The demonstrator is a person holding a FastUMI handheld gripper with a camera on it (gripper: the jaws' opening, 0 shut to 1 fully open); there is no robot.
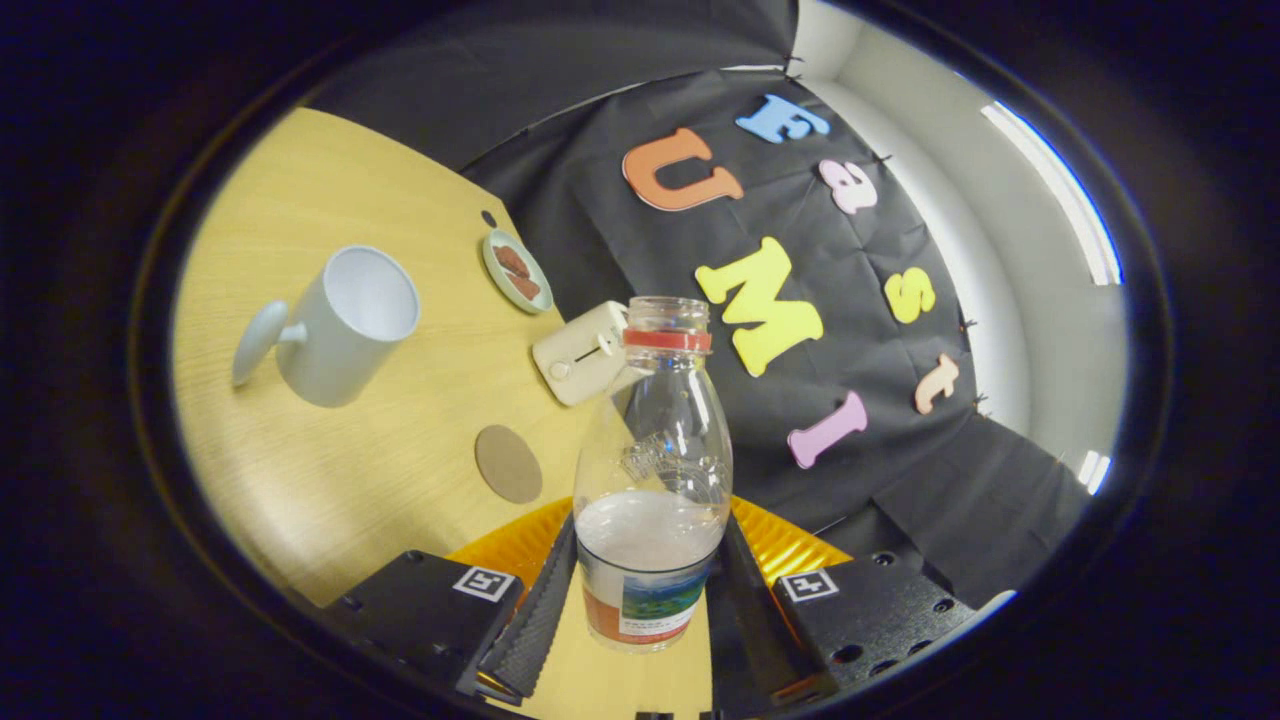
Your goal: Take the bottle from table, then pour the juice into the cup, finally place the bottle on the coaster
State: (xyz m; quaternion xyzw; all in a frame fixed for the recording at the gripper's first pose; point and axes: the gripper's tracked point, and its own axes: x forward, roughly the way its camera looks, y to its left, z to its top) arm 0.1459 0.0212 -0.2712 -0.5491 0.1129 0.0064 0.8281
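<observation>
A clear plastic bottle [650,480] with a red neck ring and no cap stands between my fingers, partly filled with pale juice. My gripper [640,600] is shut on the bottle's labelled lower body, both pads pressing its sides. The view is tilted, so the bottle appears lifted off the wooden table [380,480]. A white cup [345,325] with a handle stands well beyond the fingers to the left, its mouth open and nothing visible inside. A round brown coaster [508,463] lies flat on the table, between the cup and the bottle.
A small dish [517,270] with brown pieces sits at the table's far edge. A cream box-like device [585,352] rests just behind the bottle. An orange-yellow ridged object [520,545] lies below the gripper. The black cloth wall rises behind the table.
</observation>
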